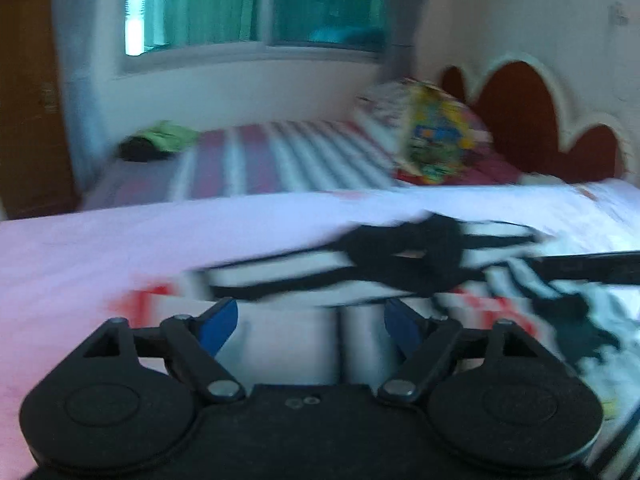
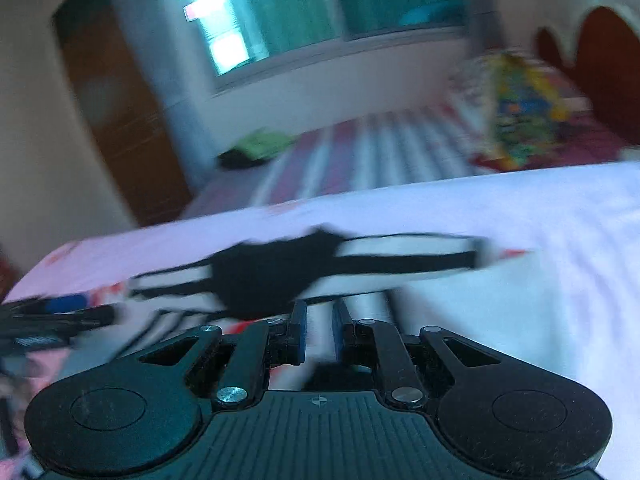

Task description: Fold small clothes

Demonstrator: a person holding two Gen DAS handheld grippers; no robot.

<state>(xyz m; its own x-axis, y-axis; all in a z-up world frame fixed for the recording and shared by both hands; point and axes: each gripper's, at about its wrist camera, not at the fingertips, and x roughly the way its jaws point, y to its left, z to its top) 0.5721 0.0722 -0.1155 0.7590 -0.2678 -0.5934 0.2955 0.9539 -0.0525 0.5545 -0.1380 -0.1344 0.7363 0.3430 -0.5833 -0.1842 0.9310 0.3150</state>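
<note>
striped garment (image 1: pixel 360 264) on pale sheet (image 1: pixel 120 248), colourful pillow (image 1: pixel 440 140) beyond

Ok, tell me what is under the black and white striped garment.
The striped garment lies on a pale pink and white sheet with red marks showing at its edges. Whatever sits directly beneath the cloth is covered, and blur hides detail.

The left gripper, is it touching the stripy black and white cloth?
Cannot tell. In the left wrist view the left gripper has its jaws wide open just before the striped cloth, but blur hides any contact or gap.
</note>
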